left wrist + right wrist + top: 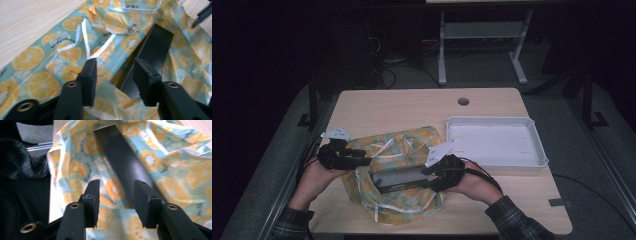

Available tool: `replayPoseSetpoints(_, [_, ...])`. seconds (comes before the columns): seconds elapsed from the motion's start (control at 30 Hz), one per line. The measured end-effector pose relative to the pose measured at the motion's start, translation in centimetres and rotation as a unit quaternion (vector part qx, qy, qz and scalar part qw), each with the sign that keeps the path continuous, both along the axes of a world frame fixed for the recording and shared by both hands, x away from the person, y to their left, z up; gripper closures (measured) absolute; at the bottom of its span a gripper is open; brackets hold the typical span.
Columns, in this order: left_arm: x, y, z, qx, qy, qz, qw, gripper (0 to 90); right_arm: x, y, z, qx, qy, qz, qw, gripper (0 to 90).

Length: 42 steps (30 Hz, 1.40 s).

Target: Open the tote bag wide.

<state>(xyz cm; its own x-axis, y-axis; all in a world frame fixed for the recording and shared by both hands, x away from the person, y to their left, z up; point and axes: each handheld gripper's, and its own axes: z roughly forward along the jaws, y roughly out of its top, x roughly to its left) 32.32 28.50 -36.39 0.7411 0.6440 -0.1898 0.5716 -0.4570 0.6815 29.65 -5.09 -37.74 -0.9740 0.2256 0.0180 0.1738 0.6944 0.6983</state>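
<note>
A cloth bag (404, 145) printed with orange slices on light blue, with white ribbon handles, lies crumpled on the wooden table (387, 107). A long dark box (398, 181) lies in its opening, partly covered by the cloth. My left gripper (362, 159) is at the bag's left edge. In the left gripper view its jaws (115, 70) stand open over the bag (45, 65), with the box (157, 42) just beyond. My right gripper (428, 179) is at the box's right end, open, with the box (125, 160) and bag cloth (175, 177) ahead of its jaws (116, 192).
A white rectangular tray (539, 150) sits to the right of the bag. A round cable hole (463, 101) is near the table's far edge. Beyond the table are a dark floor and a white desk frame (442, 50).
</note>
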Motion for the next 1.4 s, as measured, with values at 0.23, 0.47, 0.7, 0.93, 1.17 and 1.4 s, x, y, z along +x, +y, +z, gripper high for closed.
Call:
replayPoseSetpoints(0.23, [-0.6, -0.5, -0.2, 0.013, 0.007, -0.013, 0.9998, 82.1, 1.9, 0.8, 0.0, -0.008, 0.0, -0.007, 0.9999, 80.0])
replayPoseSetpoints(0.47, [-1.3, -1.3, -0.8, 0.026, 0.011, -0.031, 0.9991, 89.7, 2.9, 0.5, -0.8, -0.03, -0.005, -0.013, 0.9994, 89.4])
replayPoseSetpoints(0.7, [-1.8, -2.3, -1.6, 0.032, 0.022, -0.043, 0.9983, 89.7, 3.1, -0.3, -1.5, -0.041, 0.006, -0.021, 0.9989, 89.4])
replayPoseSetpoints(0.93, [-2.9, -1.7, -1.7, 0.032, 0.022, -0.043, 0.9983, 89.7, 2.9, -1.3, -2.2, -0.052, 0.017, -0.028, 0.9981, 89.4])
replayPoseSetpoints(1.17, [-3.9, -0.6, -2.1, 0.04, 0.024, -0.039, 0.9982, 89.7, 2.5, -2.0, -2.5, -0.057, 0.022, -0.035, 0.9975, 89.4])
replayPoseSetpoints(1.4, [-4.7, 0.0, -2.7, 0.045, 0.033, -0.032, 0.9979, 89.7, 2.3, -2.5, -3.1, -0.069, 0.027, -0.04, 0.9965, 88.7])
